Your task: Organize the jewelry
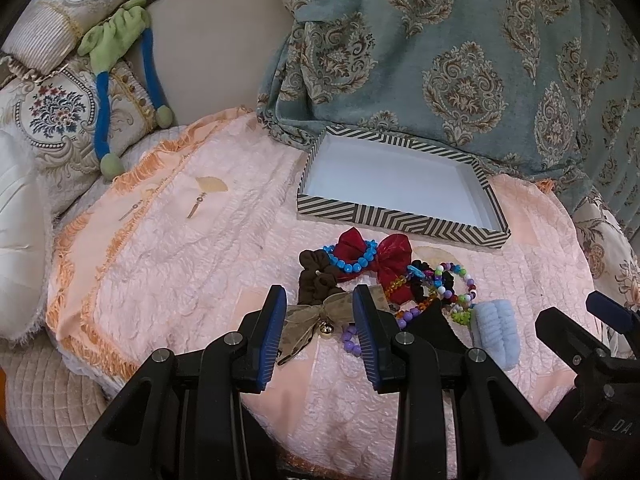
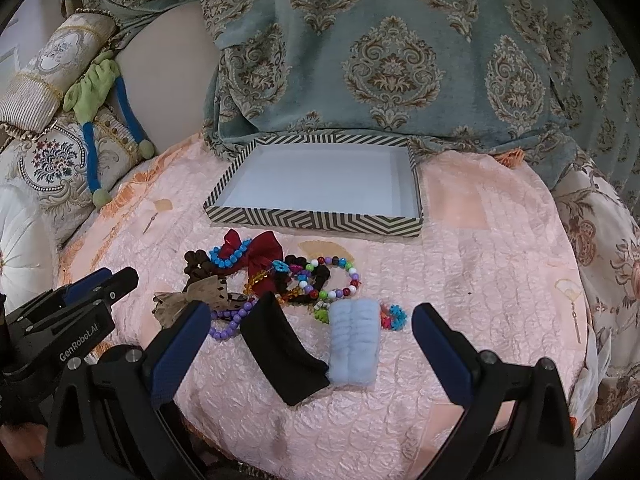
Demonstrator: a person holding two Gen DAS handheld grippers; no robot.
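A striped shallow box (image 1: 400,218) (image 2: 312,220) with a white, empty inside lies on the pink quilt. In front of it is a pile of accessories: a red bow (image 1: 394,254) (image 2: 262,254), a blue bead bracelet (image 1: 352,266), a brown scrunchie (image 1: 316,278), a tan bow with a bell (image 1: 316,316) (image 2: 176,304), a purple bead bracelet (image 2: 228,324), a multicolour bead bracelet (image 2: 336,276), a black band (image 2: 284,352) and a light blue scrunchie (image 2: 354,346) (image 1: 496,328). My left gripper (image 1: 320,324) is open around the tan bow. My right gripper (image 2: 312,344) is open wide, above the black band and blue scrunchie.
The pink quilt (image 1: 180,264) covers a round cushion. Patterned pillows (image 1: 52,120) and a green and blue soft toy (image 1: 116,60) lie at the left. A teal patterned drape (image 2: 400,60) hangs behind the box. The right gripper shows at the right edge of the left wrist view (image 1: 600,340).
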